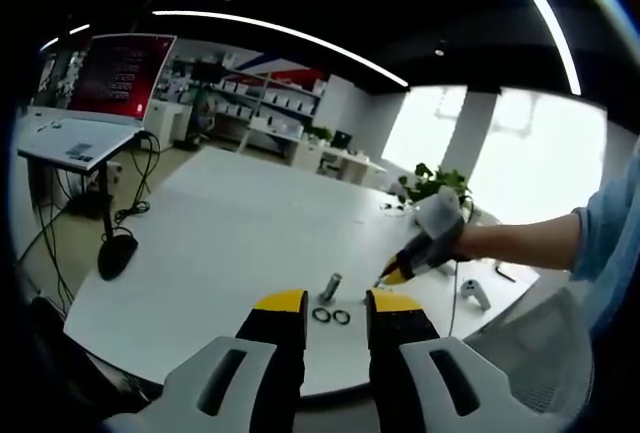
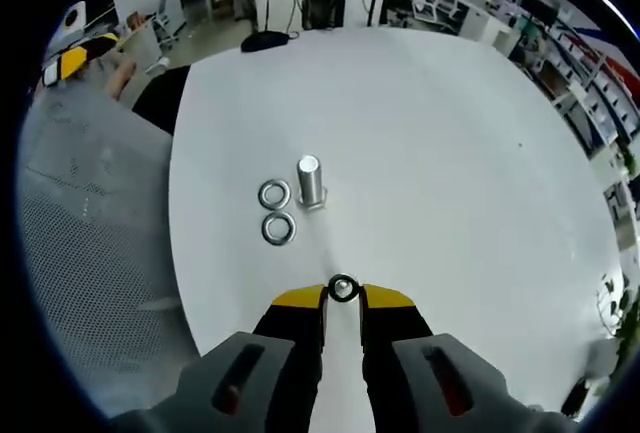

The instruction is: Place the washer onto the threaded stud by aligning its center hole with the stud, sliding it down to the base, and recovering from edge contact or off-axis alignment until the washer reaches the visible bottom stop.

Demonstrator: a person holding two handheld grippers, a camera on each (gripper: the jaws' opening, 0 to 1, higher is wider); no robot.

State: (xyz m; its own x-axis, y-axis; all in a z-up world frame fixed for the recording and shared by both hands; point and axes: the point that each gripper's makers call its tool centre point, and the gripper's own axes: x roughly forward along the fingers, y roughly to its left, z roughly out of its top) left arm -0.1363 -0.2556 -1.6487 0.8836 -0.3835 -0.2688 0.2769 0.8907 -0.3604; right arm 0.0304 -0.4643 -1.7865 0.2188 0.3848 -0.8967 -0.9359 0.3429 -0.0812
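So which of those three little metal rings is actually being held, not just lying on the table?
The washer pinched between the right gripper fingertips. The other two washers lie flat on the white table, beside the upright threaded stud.

Stud (image 2: pixel 310 180): bright, shiny metal. Washers (image 2: pixel 278 228): same polished metal. Table (image 2: pixel 450 153): smooth, matt white surface. Right gripper (image 2: pixel 343 298): matt grey plastic, yellow tips. Chair mesh (image 2: pixel 90 253): grey woven fabric.

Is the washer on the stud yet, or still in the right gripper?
Still in the right gripper: the washer sits pinched between its yellow tips, short of the upright stud, whose top is bare.
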